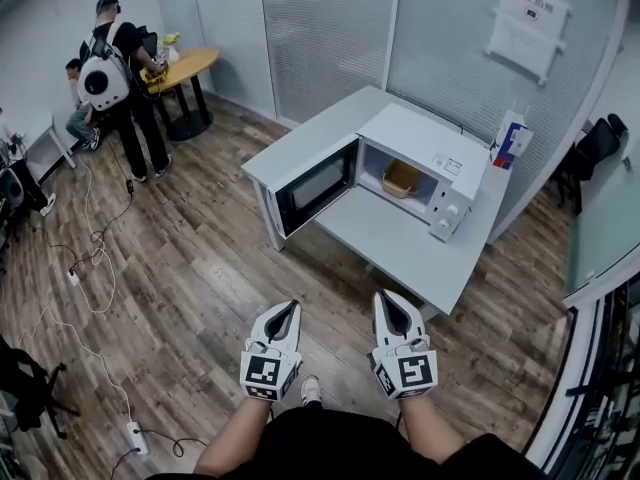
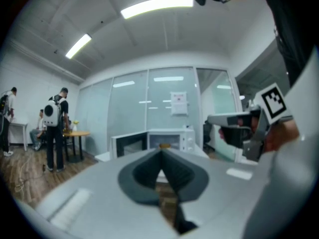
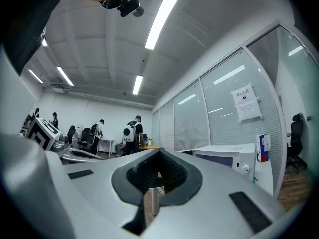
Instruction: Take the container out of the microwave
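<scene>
Notice (image 1: 527,23) on glass wall (image 1: 440,48), upper right: printed, blurred beyond reading.
Carton (image 1: 511,141) right of microwave (image 1: 410,133): lettering too small, not made out.
Sticker (image 1: 452,164) on microwave top: unreadable.

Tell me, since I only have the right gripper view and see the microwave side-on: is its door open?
Observer: Yes. In the head view the microwave has its door swung wide open.
Operator: Is anything inside?
Observer: A tan container sits in the cavity.
Operator: Is the left gripper open for the grab?
Observer: No. The left gripper has its jaws together, with nothing between them.
</scene>
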The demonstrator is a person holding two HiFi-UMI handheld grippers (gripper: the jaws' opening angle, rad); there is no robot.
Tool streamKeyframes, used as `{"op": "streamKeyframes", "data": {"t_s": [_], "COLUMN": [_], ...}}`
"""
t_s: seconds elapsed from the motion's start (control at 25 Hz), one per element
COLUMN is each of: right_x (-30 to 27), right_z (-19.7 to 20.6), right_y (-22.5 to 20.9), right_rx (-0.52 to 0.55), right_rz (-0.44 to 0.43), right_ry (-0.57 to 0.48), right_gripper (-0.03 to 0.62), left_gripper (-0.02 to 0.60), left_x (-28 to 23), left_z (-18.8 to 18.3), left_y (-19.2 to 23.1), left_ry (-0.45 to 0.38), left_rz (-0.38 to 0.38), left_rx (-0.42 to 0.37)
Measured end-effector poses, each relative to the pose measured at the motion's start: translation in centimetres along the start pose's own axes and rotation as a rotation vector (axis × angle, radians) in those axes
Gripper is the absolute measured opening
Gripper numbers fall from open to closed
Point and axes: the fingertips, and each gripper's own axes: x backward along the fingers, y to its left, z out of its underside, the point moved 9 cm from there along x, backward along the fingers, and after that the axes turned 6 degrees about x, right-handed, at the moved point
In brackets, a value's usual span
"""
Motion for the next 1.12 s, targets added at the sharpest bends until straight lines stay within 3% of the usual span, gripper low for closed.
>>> {"op": "streamKeyframes", "data": {"t_s": [0.36, 0.68, 1.12], "right_x": [-5.3, -7.4, -10.8], "right_z": [0.2, 1.0, 3.7], "right_y": [-0.6, -2.9, -11.4], "right_rx": [0.022, 0.065, 0.047], "right_rz": [0.079, 0.139, 0.188], "right_ry": [0.017, 0.067, 0.099], "right_gripper": [-0.002, -0.002, -0.002], "left_gripper": [0.005, 0.005, 0.005], "left_x": [-5.0, -9.9, -20.3], "left_z": [-0.6, -0.8, -0.4], "left_y": [4.1, 5.3, 3.1], "left_ry": [0.005, 0.002, 0.046], "left_rz": [0.093, 0.154, 0.212], "left_rx": [0.0, 0.019, -0.004]}}
